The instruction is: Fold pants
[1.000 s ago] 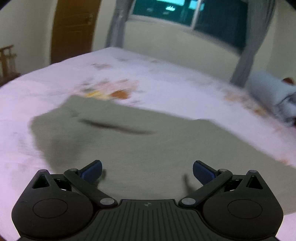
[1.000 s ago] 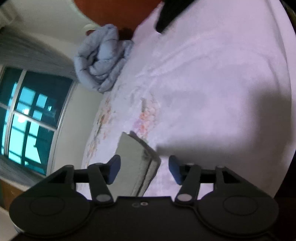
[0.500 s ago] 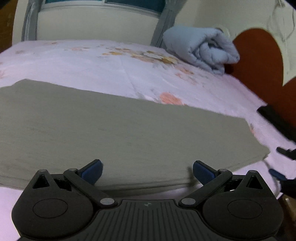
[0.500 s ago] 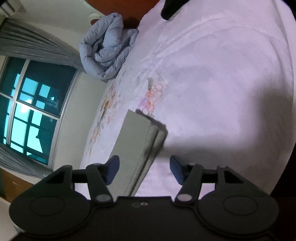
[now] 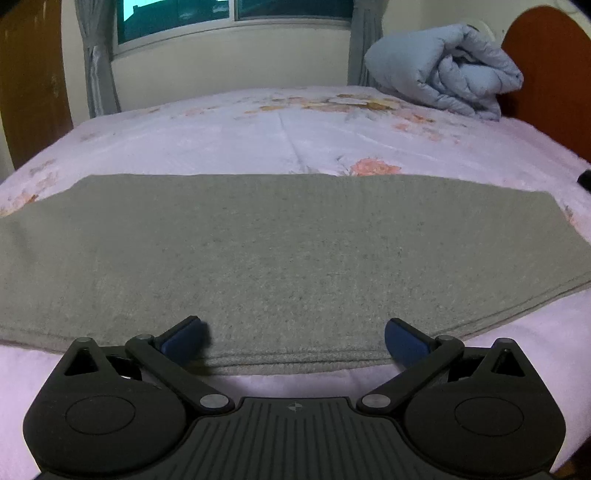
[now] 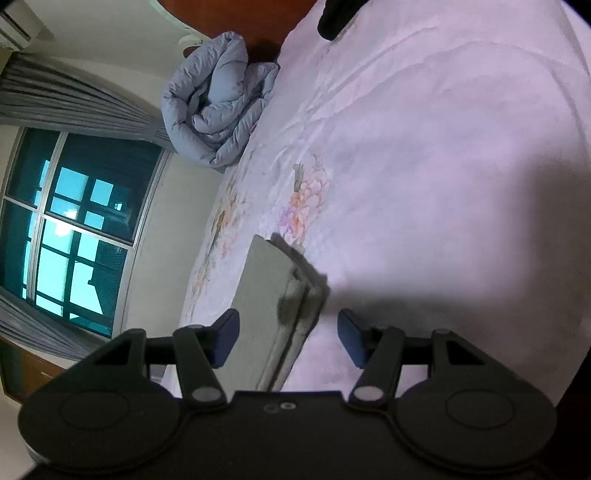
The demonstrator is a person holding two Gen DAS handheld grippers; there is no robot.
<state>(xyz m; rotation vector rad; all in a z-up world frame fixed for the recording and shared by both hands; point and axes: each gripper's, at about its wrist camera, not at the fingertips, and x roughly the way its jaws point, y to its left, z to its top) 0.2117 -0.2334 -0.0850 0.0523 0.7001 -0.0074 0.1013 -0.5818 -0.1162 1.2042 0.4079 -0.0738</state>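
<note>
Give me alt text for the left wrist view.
Grey pants, folded into a long flat band, lie across a pink floral bed. The open left tongs hover at the near edge, gripping nothing. A rolled blue duvet sits by the headboard.

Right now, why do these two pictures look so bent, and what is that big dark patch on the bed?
Left wrist view: sharp, but the fisheye lens bows the window sill and the pants. Right wrist view: rolled sideways, the window tilted; a broad shadow falls over the floral bedsheet and darkens the pants' end.
</note>
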